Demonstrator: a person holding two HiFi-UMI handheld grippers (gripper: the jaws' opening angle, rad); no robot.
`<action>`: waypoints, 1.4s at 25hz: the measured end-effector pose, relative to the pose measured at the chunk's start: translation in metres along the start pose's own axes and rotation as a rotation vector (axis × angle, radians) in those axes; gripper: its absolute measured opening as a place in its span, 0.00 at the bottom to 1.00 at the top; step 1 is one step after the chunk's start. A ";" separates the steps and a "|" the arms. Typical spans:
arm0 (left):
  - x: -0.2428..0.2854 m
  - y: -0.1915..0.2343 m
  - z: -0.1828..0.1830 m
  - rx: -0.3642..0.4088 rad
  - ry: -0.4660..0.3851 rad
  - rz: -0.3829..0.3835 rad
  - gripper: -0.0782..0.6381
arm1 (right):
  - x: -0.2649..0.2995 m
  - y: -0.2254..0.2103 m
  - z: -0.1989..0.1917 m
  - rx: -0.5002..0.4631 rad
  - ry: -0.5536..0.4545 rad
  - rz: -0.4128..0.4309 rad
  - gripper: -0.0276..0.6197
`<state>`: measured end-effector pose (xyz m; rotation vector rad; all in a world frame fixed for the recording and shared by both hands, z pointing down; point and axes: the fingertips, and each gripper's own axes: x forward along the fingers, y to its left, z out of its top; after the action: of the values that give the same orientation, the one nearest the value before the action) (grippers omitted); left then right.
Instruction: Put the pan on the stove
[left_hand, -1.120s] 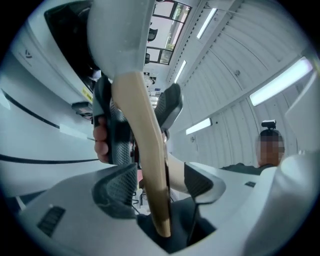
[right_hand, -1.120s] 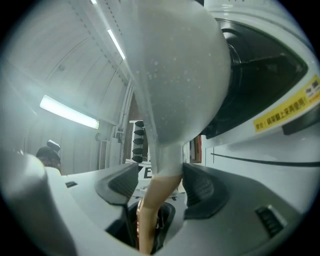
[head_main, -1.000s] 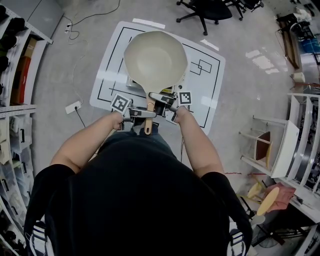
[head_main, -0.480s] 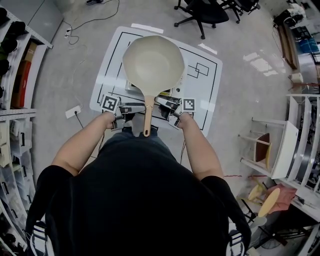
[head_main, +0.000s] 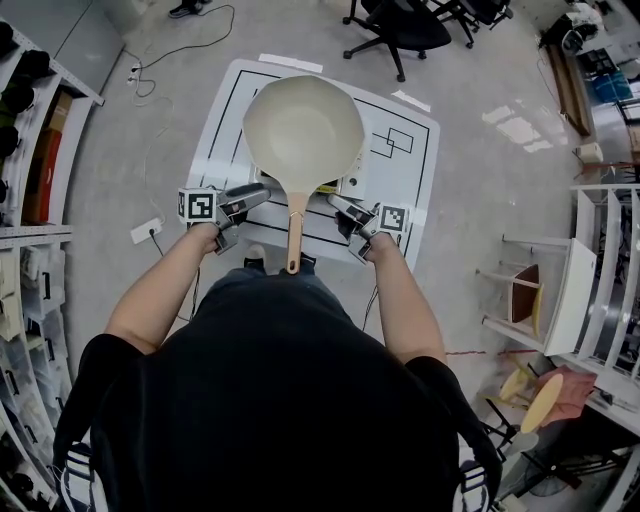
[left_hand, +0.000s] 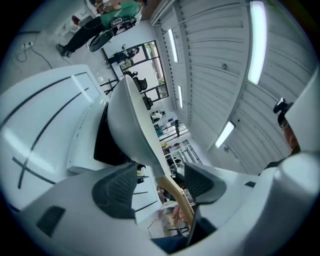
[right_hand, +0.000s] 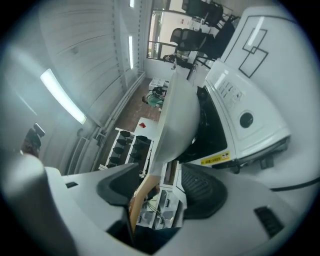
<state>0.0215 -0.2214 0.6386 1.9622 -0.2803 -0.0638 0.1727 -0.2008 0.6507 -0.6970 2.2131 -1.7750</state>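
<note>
The cream pan (head_main: 303, 128) rests on the stove (head_main: 351, 182) on the white table (head_main: 412, 150), its wooden handle (head_main: 295, 232) pointing back at me. My left gripper (head_main: 252, 196) hangs open to the left of the handle, clear of it. My right gripper (head_main: 338, 205) is to the handle's right, jaws wide and closing slightly, with no pad touching anything. In the left gripper view the pan (left_hand: 129, 122) and handle (left_hand: 176, 194) show beyond the open left gripper (left_hand: 160, 182). The right gripper view shows the pan (right_hand: 179, 116) over the stove (right_hand: 242, 120) beyond the right gripper (right_hand: 160, 187).
Office chairs (head_main: 405, 25) stand beyond the table. Shelving (head_main: 30, 150) runs along the left and a white rack (head_main: 560, 290) stands at the right. A power strip (head_main: 146, 231) and its cable lie on the floor left of the table.
Both grippers were at the pan's handle a second ago; they have drawn apart sideways, left to the left and right to the right. The pan stays on the stove.
</note>
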 end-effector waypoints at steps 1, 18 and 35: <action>-0.003 -0.001 0.006 0.031 -0.008 0.016 0.53 | -0.004 0.001 0.004 -0.021 -0.016 -0.018 0.45; -0.022 -0.057 0.084 0.655 -0.098 0.264 0.47 | -0.058 0.043 0.078 -0.563 -0.277 -0.394 0.35; -0.044 -0.093 0.122 0.912 -0.315 0.429 0.40 | -0.077 0.110 0.098 -0.915 -0.441 -0.591 0.32</action>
<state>-0.0273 -0.2863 0.5016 2.7348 -1.0807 0.0467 0.2589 -0.2301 0.5112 -1.8503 2.5446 -0.5064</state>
